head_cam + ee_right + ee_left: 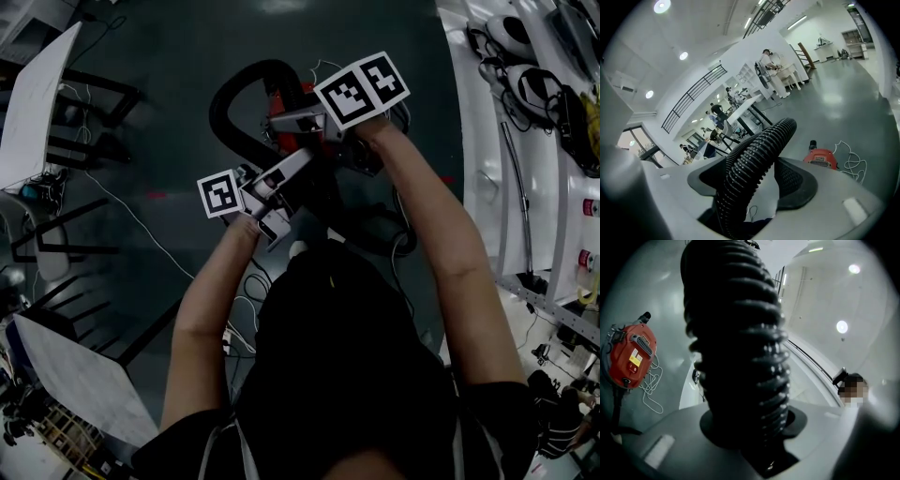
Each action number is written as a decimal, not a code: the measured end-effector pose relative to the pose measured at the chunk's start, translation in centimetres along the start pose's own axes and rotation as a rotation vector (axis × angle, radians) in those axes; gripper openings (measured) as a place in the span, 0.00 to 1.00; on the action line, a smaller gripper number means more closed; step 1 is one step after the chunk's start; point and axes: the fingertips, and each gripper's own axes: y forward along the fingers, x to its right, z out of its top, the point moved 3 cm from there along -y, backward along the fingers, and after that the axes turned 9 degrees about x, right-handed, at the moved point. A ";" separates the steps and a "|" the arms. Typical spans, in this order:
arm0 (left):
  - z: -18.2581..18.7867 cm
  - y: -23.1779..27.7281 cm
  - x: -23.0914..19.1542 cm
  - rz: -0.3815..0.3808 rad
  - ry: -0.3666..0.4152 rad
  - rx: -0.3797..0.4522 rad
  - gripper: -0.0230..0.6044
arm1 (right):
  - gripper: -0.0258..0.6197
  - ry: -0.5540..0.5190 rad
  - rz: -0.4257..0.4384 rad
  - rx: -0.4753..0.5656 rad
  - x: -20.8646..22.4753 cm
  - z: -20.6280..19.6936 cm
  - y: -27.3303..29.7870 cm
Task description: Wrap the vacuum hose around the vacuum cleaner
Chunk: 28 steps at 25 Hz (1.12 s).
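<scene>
though the hose (740, 357) looks light and springy, left gripper (281, 178) clamps its ribs; right gripper (295, 120) gapes around it.

no legible text, vacuum cleaner (629, 356) label unreadable

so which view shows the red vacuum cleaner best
The left gripper view: the red vacuum cleaner is seen whole at the left, large enough to show its vent grille and yellow label. The right gripper view shows it small, with its lower part cut off. The head view gives only red slivers, mostly covered.
</scene>
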 end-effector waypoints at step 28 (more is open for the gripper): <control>0.3 7.0 -1.0 0.053 0.400 -0.052 0.34 | 0.33 -0.023 0.104 -0.047 0.8 2.3 -2.2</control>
